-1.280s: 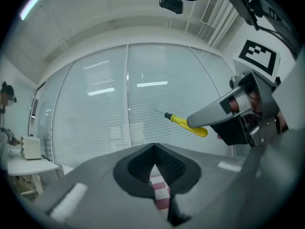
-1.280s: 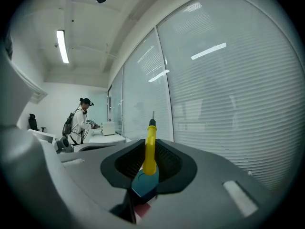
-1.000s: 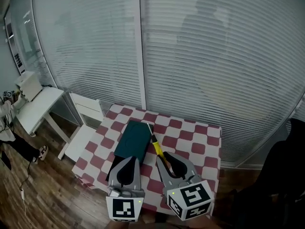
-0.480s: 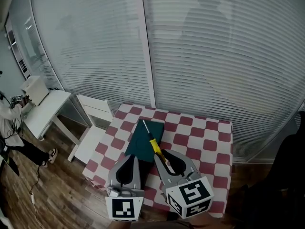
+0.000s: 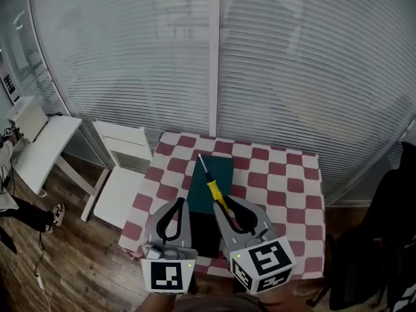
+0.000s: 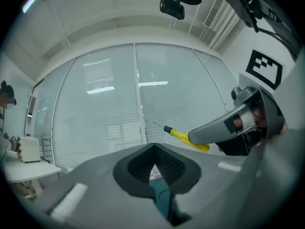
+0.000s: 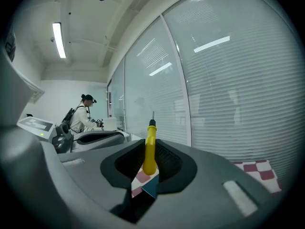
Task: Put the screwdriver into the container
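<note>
Here, the right gripper clamps the yellow-handled screwdriver over the dark green rectangular container; the left gripper sits closed, empty.

Grey hand-held grippers, black-white marker cubes

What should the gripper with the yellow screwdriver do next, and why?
Probably lower the right gripper toward the teal container: its jaws are clamped on the screwdriver, which appears over the container in the head view, not yet inside.
</note>
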The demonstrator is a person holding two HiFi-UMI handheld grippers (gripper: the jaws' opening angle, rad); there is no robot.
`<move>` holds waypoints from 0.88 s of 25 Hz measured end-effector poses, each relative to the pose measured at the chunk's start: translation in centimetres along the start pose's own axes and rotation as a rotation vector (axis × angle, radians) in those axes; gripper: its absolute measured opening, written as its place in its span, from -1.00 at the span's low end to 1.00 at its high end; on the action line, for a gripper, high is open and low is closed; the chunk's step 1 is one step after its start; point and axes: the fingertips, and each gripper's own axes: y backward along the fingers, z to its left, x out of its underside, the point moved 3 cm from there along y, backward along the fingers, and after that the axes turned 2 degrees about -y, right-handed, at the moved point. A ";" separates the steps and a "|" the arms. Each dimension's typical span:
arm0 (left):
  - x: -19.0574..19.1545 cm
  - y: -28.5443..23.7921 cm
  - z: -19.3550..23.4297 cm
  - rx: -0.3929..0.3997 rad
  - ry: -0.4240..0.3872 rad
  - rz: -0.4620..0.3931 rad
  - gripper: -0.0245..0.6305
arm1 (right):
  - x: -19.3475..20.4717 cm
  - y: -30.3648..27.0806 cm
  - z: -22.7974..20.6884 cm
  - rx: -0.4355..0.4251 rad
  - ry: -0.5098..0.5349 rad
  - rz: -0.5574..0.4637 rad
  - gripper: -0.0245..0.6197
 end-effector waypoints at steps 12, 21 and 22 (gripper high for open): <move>0.8 -0.3 4.3 0.229 0.061 -0.083 -0.92 | 0.0 -1.2 3.9 0.259 0.002 -0.026 -0.65; 2.3 0.6 4.2 0.355 0.108 -0.043 -0.92 | 3.8 -0.8 4.6 0.379 -0.062 0.044 -0.65; 2.8 0.8 4.1 0.363 0.113 -0.023 -0.92 | 4.6 -0.8 4.7 0.385 -0.076 0.063 -0.65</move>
